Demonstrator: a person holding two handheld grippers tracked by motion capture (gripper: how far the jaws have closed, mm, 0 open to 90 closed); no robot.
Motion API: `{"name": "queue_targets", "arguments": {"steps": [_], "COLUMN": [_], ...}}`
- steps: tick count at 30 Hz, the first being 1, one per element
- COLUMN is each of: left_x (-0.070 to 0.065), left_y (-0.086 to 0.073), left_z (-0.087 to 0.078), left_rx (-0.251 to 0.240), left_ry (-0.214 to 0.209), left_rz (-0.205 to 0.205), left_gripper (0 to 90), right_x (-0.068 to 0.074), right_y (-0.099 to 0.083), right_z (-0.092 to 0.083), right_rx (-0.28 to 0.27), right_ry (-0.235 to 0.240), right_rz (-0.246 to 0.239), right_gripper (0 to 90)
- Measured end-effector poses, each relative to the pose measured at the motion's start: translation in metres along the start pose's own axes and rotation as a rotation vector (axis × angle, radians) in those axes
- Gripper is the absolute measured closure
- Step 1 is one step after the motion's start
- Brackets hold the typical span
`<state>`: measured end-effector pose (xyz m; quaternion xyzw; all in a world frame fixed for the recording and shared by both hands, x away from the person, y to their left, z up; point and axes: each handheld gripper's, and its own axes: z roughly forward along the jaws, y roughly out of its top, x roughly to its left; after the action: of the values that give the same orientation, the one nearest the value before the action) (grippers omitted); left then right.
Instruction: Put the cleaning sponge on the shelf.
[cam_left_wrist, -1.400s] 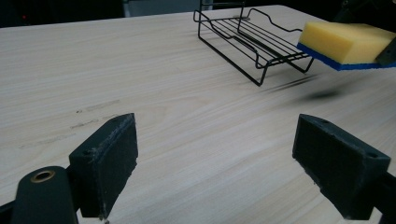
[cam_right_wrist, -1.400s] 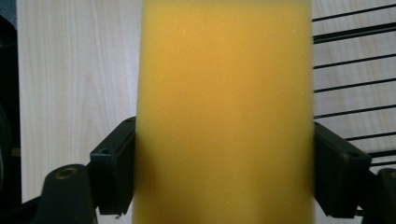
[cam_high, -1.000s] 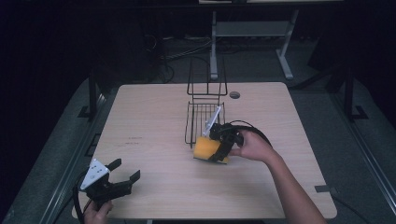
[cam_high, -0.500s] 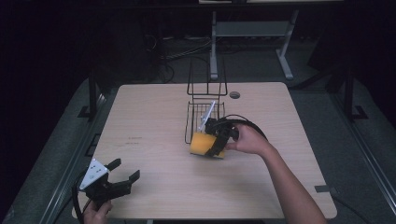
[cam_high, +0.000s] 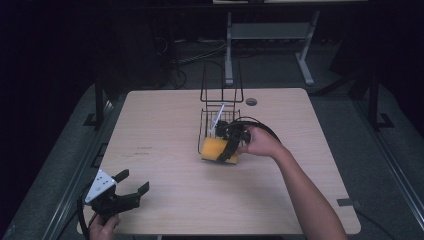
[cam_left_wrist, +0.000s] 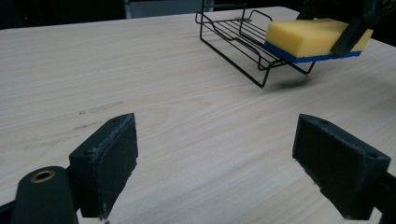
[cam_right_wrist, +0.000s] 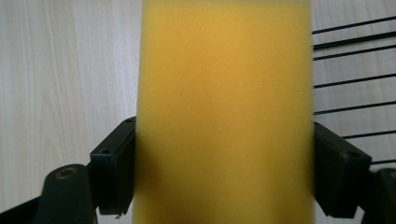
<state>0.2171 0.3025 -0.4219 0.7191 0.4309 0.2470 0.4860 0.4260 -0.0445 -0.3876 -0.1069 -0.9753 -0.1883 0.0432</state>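
A yellow sponge (cam_high: 216, 149) with a blue underside hangs just above the table at the near end of a black wire rack (cam_high: 210, 120). My right gripper (cam_high: 231, 147) is shut on the sponge (cam_right_wrist: 224, 112), one jaw on each side. From the left gripper view the sponge (cam_left_wrist: 310, 39) hovers over the rack's (cam_left_wrist: 243, 44) low front edge. My left gripper (cam_high: 131, 186) is open near the table's front left corner, its pads (cam_left_wrist: 109, 158) wide apart over bare wood.
The rack's tall wire back (cam_high: 221, 82) rises behind its tray. A round cable hole (cam_high: 251, 102) sits in the table top to the right of it. A metal stand (cam_high: 267, 35) is on the floor beyond the table.
My right gripper has carried the sponge to the left and slightly toward the rack's front. The left gripper has stayed where it was.
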Motion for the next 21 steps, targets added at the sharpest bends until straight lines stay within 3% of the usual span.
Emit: {"name": "queue_targets", "arguments": {"steps": [3,18,21], "left_x": [0.0,0.001,0.001], "left_y": [0.0,0.0,0.0], "left_z": [-0.001,0.0,0.0], "left_rx": [-0.002,0.0,-0.001], "left_ry": [0.0,0.0,0.0], "left_rz": [0.004,0.0,0.001], "left_gripper": [13.4,13.4,13.4], "right_x": [-0.005,-0.027,-0.032], "right_y": [0.001,0.016,0.017], "right_z": [0.002,0.003,0.004], "right_rx": [0.026,0.032,0.064], "right_ry": [-0.026,0.003,-0.02], "right_rz": [0.0,0.023,0.025], "right_gripper": [21.6,21.6,21.7]}}
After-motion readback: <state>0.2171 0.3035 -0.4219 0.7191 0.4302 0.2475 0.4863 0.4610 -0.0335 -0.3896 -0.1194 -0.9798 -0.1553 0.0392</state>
